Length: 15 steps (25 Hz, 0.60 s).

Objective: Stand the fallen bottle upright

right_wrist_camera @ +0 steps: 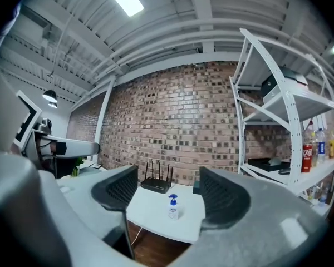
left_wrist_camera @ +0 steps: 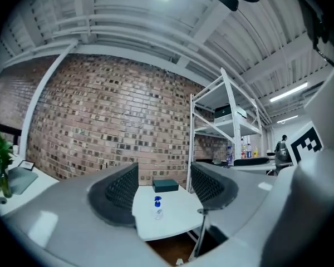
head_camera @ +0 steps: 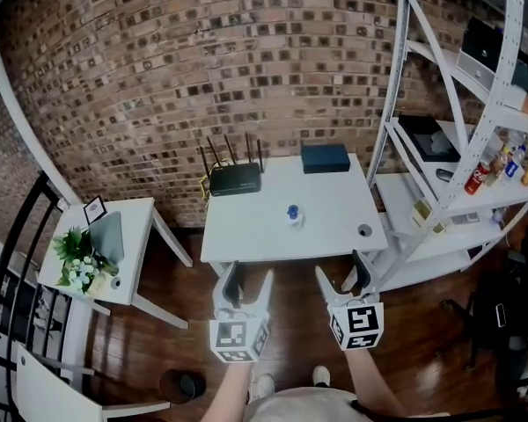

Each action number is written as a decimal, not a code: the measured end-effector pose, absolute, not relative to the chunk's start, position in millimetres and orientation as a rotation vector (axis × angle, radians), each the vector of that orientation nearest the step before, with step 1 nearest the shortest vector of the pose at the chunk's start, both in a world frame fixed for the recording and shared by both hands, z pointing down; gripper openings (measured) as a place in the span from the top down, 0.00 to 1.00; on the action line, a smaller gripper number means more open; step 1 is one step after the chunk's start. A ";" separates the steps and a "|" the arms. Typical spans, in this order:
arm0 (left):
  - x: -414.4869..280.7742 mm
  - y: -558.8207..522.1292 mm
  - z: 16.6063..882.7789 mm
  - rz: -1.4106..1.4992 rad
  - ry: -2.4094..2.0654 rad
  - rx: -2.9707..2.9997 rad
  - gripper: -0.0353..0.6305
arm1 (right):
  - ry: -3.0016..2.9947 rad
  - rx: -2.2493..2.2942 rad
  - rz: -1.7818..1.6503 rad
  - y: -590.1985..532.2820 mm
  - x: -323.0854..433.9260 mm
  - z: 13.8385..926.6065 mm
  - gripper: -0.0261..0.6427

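Between the jaws of the left gripper nothing is held: the two dark ribbed pads stand apart with only open air in the gap. Between the jaws of the right gripper likewise, the jaws are wide apart and empty. Both grippers point level, side by side over the wooden floor, short of the near edge of the white surface, touching nothing on it. Ahead of both pairs of jaws, near the middle of that surface, the bottle stands upright, a clear body with a blue pump top; each gripper view shows it through the gap, well beyond the tips. Beyond the bottle and to its left, against the brick wall, sits a black router with four antennas up; a dark flat box lies beyond and to the right. A small round object rests near the surface's front right corner, ahead of the right jaws. Right of those jaws rises a white shelf rack with a red can on it. Left of the left jaws stands a white side table bearing a green plant.
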<state>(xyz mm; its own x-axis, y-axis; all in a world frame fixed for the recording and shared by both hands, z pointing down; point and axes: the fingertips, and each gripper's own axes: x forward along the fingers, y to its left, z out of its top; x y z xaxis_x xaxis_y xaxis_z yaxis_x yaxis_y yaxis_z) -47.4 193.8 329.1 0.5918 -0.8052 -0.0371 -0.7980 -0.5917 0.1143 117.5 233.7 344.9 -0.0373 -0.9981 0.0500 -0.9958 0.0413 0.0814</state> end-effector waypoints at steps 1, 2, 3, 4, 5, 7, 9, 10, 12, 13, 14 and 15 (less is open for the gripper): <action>-47.8 193.7 326.4 -0.135 -1.374 2.738 0.49 | -2.207 2.106 -0.043 232.8 113.9 342.8 0.47; -48.3 193.6 325.8 -0.134 -1.372 2.747 0.49 | -2.218 2.096 -0.042 232.1 110.4 342.4 0.47; -49.3 193.7 326.7 -0.131 -1.368 2.750 0.49 | -2.229 2.087 -0.035 231.7 107.0 343.3 0.47; -50.4 194.2 328.1 -0.130 -1.359 2.746 0.49 | -2.238 2.080 -0.022 231.4 103.9 345.1 0.47; -51.2 194.8 329.3 -0.129 -1.345 2.740 0.49 | -2.244 2.075 -0.009 231.3 101.2 347.1 0.47; -50.7 196.3 328.8 -0.127 -1.320 2.730 0.50 | -2.243 2.072 0.007 231.2 98.4 349.6 0.47; -49.7 197.1 327.8 -0.122 -1.319 2.734 0.50 | -2.236 2.073 0.009 231.6 98.5 349.7 0.47; -49.8 197.0 328.3 -0.120 -1.327 2.741 0.50 | -2.234 2.073 0.006 231.8 99.0 349.1 0.47; -50.9 196.9 328.9 -0.121 -1.356 2.757 0.50 | -2.229 2.073 -0.005 232.7 100.0 347.1 0.47; -51.7 197.6 327.6 -0.126 -1.375 2.762 0.50 | -2.226 2.074 -0.011 233.7 100.6 345.6 0.47; -53.1 198.5 325.6 -0.133 -1.399 2.766 0.52 | -2.223 2.076 -0.019 234.9 101.1 343.9 0.47; -54.8 199.5 323.3 -0.141 -1.426 2.769 0.56 | -2.220 2.077 -0.026 236.3 101.5 342.1 0.47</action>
